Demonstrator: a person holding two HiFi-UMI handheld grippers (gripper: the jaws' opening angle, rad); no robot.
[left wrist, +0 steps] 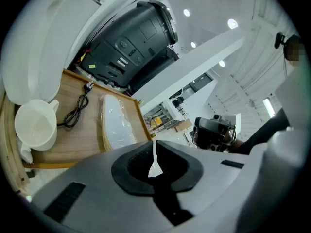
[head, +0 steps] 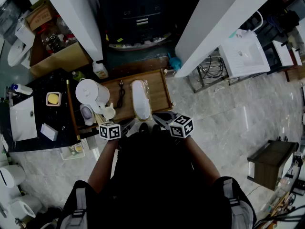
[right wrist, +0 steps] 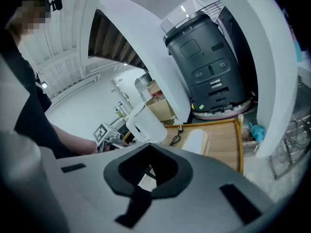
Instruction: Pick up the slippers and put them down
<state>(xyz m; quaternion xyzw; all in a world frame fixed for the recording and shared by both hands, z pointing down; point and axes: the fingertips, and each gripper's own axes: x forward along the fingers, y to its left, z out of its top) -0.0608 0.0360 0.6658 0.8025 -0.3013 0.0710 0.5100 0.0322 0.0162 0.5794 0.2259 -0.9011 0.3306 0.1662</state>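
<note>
The slippers (head: 139, 99) (left wrist: 116, 123) (right wrist: 193, 142), white and sealed in clear wrap, lie flat on the wooden surface (head: 159, 87) (left wrist: 73, 140) (right wrist: 226, 144). They sit nearer its right edge than its left and run lengthwise from the near edge toward the far one; nothing is touching them. A coiled black cable (head: 121, 93) (left wrist: 77, 108) (right wrist: 175, 140) lies just to their left. Beyond it, at the left edge, stands a white kettle (head: 92, 95) (left wrist: 29, 57) (right wrist: 146, 125), with a small white cup (head: 109, 112) (left wrist: 35, 125) beside it toward the near-left corner. The person stands at the near edge and holds both grippers short of the surface, angled gently down toward it. The left gripper (head: 127, 125) (left wrist: 154, 159) is closed, with only a thin sliver of light between its pads and nothing held. The right gripper (head: 162, 118) (right wrist: 149, 164) also has its jaws drawn together and empty, and it points toward the slippers from the near-right side. A dark grey machine (head: 138, 13) (left wrist: 131, 42) (right wrist: 209, 62) stands just past the far edge, between two slanted white panels. Pale marble floor (head: 214, 123) spreads out to the right of the surface.
</note>
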